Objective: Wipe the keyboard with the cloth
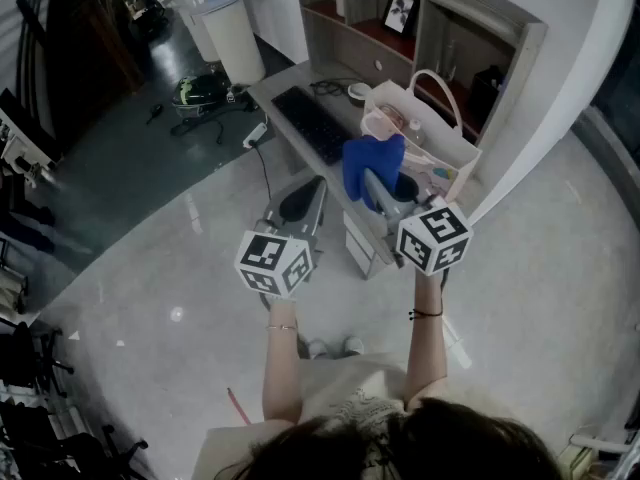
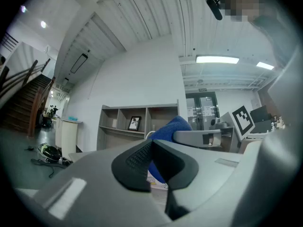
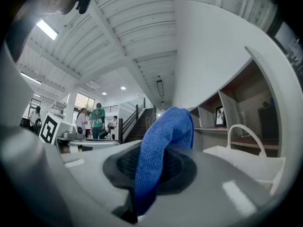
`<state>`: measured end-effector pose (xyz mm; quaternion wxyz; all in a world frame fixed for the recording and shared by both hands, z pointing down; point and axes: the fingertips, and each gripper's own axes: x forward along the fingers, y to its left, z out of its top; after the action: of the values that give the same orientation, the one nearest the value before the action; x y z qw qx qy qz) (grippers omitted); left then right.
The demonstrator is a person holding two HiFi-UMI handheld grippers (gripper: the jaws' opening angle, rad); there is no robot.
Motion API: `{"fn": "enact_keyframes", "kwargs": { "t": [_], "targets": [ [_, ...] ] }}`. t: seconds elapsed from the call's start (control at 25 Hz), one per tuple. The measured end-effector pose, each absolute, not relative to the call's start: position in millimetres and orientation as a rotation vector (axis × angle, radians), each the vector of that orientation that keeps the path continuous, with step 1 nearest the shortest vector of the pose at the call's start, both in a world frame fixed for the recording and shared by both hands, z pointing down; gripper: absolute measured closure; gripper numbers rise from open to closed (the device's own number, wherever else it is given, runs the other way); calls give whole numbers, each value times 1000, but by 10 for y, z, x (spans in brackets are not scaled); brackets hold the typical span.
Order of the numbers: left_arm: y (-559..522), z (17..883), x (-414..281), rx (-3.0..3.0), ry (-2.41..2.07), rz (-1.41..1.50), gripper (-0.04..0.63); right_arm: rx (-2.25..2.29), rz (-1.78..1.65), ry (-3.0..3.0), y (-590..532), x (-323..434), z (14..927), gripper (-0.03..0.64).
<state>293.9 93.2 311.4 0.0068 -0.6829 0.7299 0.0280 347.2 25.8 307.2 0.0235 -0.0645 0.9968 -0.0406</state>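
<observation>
The left gripper (image 2: 152, 145) is held up above the floor, its fingers pressed together on nothing. Beside it, the right gripper (image 3: 152, 170) has its fingers pinching the blue cloth (image 3: 166, 129), which stands up from them. Further away, the black keyboard (image 1: 313, 124) lies on the tabletop (image 1: 290, 76), near a white bag (image 1: 425, 133) and in front of the shelf (image 1: 345, 38).

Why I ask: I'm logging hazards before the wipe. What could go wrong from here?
1. The cloth is only pinched along a narrow fold in the right gripper's jaws, with most of it standing free. Wiping drag might pull it out.
2. The bag stands close beside the keyboard, so a sweep could knock or snag it.
</observation>
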Motion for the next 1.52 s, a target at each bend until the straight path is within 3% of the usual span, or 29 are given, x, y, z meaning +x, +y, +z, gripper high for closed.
{"fn": "enact_keyframes", "kwargs": {
  "t": [0.92, 1.52],
  "targets": [
    [767, 3217, 2716, -2137, 2314, 81, 591, -205, -172, 3078, 34, 3290, 3154, 558],
    [433, 3332, 1809, -2306, 2202, 73, 591, -427, -209, 3098, -317, 2509, 3349, 558]
  ]
}}
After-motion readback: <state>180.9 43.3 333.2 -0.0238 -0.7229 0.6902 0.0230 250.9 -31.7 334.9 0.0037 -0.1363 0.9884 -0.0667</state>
